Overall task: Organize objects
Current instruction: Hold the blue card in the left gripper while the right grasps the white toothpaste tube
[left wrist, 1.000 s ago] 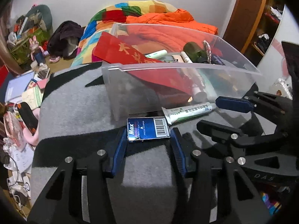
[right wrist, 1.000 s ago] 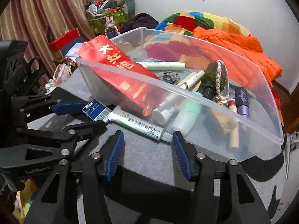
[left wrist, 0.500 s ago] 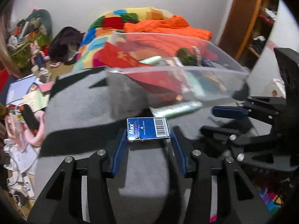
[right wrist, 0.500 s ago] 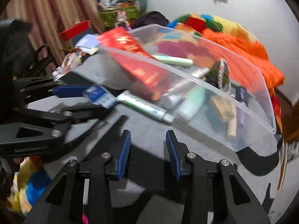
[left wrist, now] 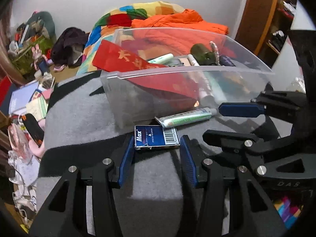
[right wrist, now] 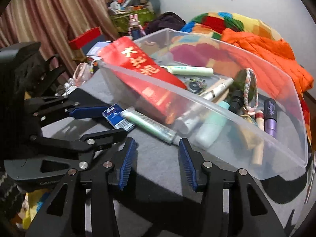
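**Q:** Where is the small blue box, and which claw is on it?

**A:** The blue staple box point(left wrist: 157, 137), flat cardboard with a white barcode panel, sits between the fingertips of the left claw point(left wrist: 157, 148), which is closed on its two short ends. Its long axis runs straight across from finger to finger. It appears to be just above the grey felt-like counter point(left wrist: 83, 118), though I cannot tell if it touches.

**Q:** And the other claw?

**A:** The right claw point(right wrist: 157, 152) is open and holds nothing. It points at a soft green-and-white tube point(right wrist: 148, 126) lying on the counter against the near wall of the clear plastic bin point(right wrist: 256, 130). The tube's long axis runs along that wall, its crimped end touching the box.

**Q:** What does the next move turn on?

**A:** Probably the bin, directly ahead of the left claw. Its smooth, see-through walls rise above the box, so the box must likely clear the rim. Inside lie a red packet point(left wrist: 126, 59), tubes and small bottles.
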`<state>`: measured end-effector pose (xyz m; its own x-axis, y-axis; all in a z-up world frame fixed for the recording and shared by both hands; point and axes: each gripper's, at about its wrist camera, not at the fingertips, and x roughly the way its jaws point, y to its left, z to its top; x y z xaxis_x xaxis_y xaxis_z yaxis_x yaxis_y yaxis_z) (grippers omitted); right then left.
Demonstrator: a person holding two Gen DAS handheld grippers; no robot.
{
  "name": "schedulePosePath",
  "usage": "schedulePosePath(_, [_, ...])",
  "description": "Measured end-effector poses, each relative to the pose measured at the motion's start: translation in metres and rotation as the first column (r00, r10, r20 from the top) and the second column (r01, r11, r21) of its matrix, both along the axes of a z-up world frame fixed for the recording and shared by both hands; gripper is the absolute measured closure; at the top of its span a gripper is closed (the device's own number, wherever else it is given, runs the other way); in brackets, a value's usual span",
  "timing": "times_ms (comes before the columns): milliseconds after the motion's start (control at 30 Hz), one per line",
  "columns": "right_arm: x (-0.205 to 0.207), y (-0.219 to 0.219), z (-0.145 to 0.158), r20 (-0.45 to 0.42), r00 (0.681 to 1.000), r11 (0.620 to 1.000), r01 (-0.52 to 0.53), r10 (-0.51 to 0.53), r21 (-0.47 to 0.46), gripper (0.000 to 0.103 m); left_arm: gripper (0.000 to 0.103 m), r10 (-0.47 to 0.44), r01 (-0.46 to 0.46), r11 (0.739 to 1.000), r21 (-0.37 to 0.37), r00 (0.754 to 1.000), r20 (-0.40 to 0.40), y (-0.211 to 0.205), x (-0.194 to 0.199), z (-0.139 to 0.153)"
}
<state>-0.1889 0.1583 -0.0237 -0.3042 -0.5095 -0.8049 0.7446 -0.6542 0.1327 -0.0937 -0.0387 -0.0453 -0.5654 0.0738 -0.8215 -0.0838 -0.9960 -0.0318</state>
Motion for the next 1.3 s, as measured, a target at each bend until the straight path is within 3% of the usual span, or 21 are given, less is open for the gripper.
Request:
schedulePosePath(167, [0.015, 0.003, 0.008, -0.02, 0.997, 0.997, -0.071, 0.071, -0.008, 0.059, 0.056, -0.01, 0.01, 1.0, 0.019, 1.0, -0.022, -0.002, 0.017, 0.008])
schedulePosePath(300, [0.012, -0.004, 0.007, -0.099, 0.994, 0.996, -0.042, 0.049, 0.078, 0.059, 0.056, 0.025, -0.025, 0.999, 0.024, 0.999, -0.025, -0.015, 0.024, 0.01])
schedulePosePath(367, [0.004, -0.008, 0.002, -0.088, 0.995, 0.994, -0.027, 0.037, 0.11, 0.059, 0.056, 0.019, -0.019, 0.999, 0.036, 1.0, 0.003, -0.021, 0.023, 0.007])
schedulePosePath(467, [-0.006, -0.011, -0.006, -0.065, 0.997, 0.991, -0.019, 0.028, 0.135, 0.059, 0.048, -0.027, 0.023, 0.998, 0.053, 0.998, 0.063, -0.024, 0.017, 0.001])
schedulePosePath(667, [0.001, -0.007, -0.006, 0.014, 0.991, 0.989, -0.134, 0.134, 0.058, 0.059, 0.044, -0.022, 0.02, 0.996, 0.084, 1.0, 0.015, -0.03, 0.017, 0.012])
schedulePosePath(900, [-0.005, -0.019, -0.001, -0.062, 0.992, 0.988, -0.1, 0.108, 0.12, 0.059, 0.04, -0.028, 0.024, 0.995, 0.1, 0.999, 0.041, -0.03, 0.012, 0.004])
schedulePosePath(1033, [0.002, -0.035, -0.009, -0.084, 0.984, 0.975, -0.138, 0.154, 0.173, 0.059, 0.037, -0.046, 0.042, 0.996, 0.072, 0.998, 0.05, -0.021, 0.013, -0.003])
schedulePosePath(1100, [0.008, -0.036, -0.01, -0.095, 0.981, 0.972, -0.152, 0.171, 0.177, 0.071, 0.037, -0.045, 0.042, 0.998, 0.056, 0.998, 0.043, -0.018, 0.014, -0.003])
schedulePosePath(1167, [0.015, -0.031, -0.008, -0.065, 0.978, 0.971, -0.185, 0.197, 0.154, 0.091, 0.037, -0.038, 0.036, 0.998, 0.056, 0.999, 0.034, -0.018, 0.014, -0.003])
schedulePosePath(1233, [0.023, -0.026, -0.006, -0.042, 0.973, 0.966, -0.219, 0.227, 0.134, 0.092, 0.038, -0.028, 0.027, 0.998, 0.061, 0.999, 0.022, -0.019, 0.015, -0.004])
schedulePosePath(1300, [0.031, -0.024, -0.004, -0.064, 0.968, 0.961, -0.233, 0.244, 0.15, 0.092, 0.049, -0.022, 0.021, 0.999, 0.042, 1.0, 0.004, -0.019, 0.018, -0.005])
